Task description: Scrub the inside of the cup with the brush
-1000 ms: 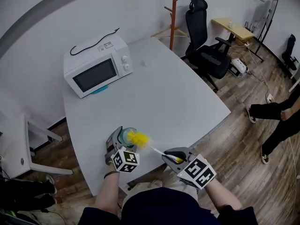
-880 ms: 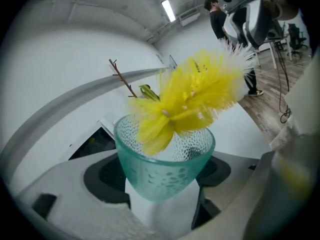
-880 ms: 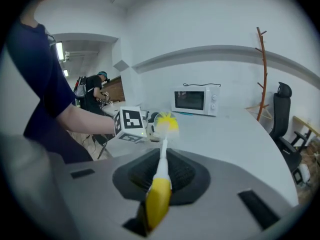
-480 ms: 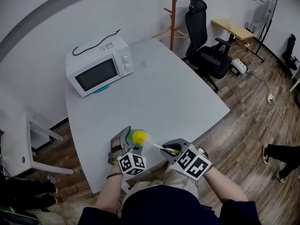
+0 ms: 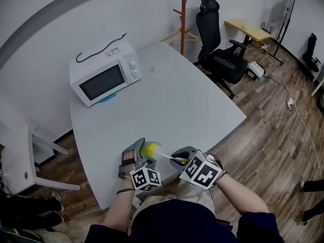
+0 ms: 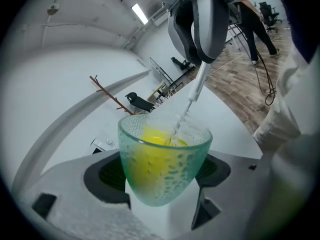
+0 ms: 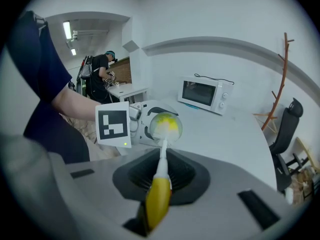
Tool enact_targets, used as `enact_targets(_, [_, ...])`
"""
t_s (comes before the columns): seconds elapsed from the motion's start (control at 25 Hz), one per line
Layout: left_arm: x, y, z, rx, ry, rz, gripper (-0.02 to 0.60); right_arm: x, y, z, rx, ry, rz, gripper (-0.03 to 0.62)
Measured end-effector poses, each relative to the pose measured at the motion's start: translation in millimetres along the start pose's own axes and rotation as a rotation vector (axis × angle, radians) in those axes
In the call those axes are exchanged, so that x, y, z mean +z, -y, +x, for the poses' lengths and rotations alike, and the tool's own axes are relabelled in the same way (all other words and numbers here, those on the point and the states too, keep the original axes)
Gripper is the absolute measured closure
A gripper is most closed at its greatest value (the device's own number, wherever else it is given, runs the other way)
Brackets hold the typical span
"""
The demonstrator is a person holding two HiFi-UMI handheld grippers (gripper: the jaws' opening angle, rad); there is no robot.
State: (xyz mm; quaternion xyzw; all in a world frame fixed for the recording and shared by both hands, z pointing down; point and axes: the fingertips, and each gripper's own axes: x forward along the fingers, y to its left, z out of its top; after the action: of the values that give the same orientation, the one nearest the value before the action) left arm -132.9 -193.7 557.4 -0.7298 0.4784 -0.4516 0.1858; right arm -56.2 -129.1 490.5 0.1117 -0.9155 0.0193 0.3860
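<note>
A pale green textured glass cup (image 6: pixel 165 164) is held between the jaws of my left gripper (image 6: pixel 162 184), lifted over the table's near edge and tilted toward the right gripper. In the head view the cup (image 5: pixel 151 151) shows its yellow-filled mouth. My right gripper (image 7: pixel 159 196) is shut on the yellow handle of the brush (image 7: pixel 159 196). The brush's white shaft runs forward and its yellow bristle head (image 7: pixel 166 126) sits inside the cup. From the left gripper view the shaft (image 6: pixel 192 91) drops into the cup from the right gripper above.
A white microwave (image 5: pixel 104 77) stands at the table's (image 5: pixel 177 100) far left, a cable on top. A black office chair (image 5: pixel 217 54) and a wooden coat stand (image 5: pixel 182 19) lie beyond the far corner. A person stands at a desk (image 7: pixel 102 69) in the background.
Both grippers drew closer to my body. The brush head, above the cup's rim a second ago, now sits inside the cup. A walking person at right left the view.
</note>
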Motion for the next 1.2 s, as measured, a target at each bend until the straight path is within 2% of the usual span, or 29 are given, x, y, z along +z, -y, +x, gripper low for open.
enact_targets(0.2, [-2,3,-1,-0.045,0.013,-0.020,0.199,1,1,4,-0.015,-0.029,-0.164,0.542])
enact_targets(0.48, [0,13,2,-0.118,0.036,-0.092,0.199,-2,8,5,-0.048,-0.105,-0.507,0.542])
enact_targets(0.6, [-3,18,6,-0.141,0.036,-0.098,0.199,-1,12,6,-0.075,-0.133,-0.713,0.542])
enact_targets(0.8, [-5,24,7,-0.168,0.029,-0.103,0.199,1,21,6,-0.158,-0.176,-1.168,0.542])
enact_targets(1.0, [-4,23,10,-0.180,0.026,-0.109,0.199,15,14,3,-0.185,-0.109,-1.400,0.542])
enact_targets(1.2, [-1,21,11,-0.190,0.026,-0.097,0.199,21,21,-2,-0.308,-0.118,-1.763,0.542])
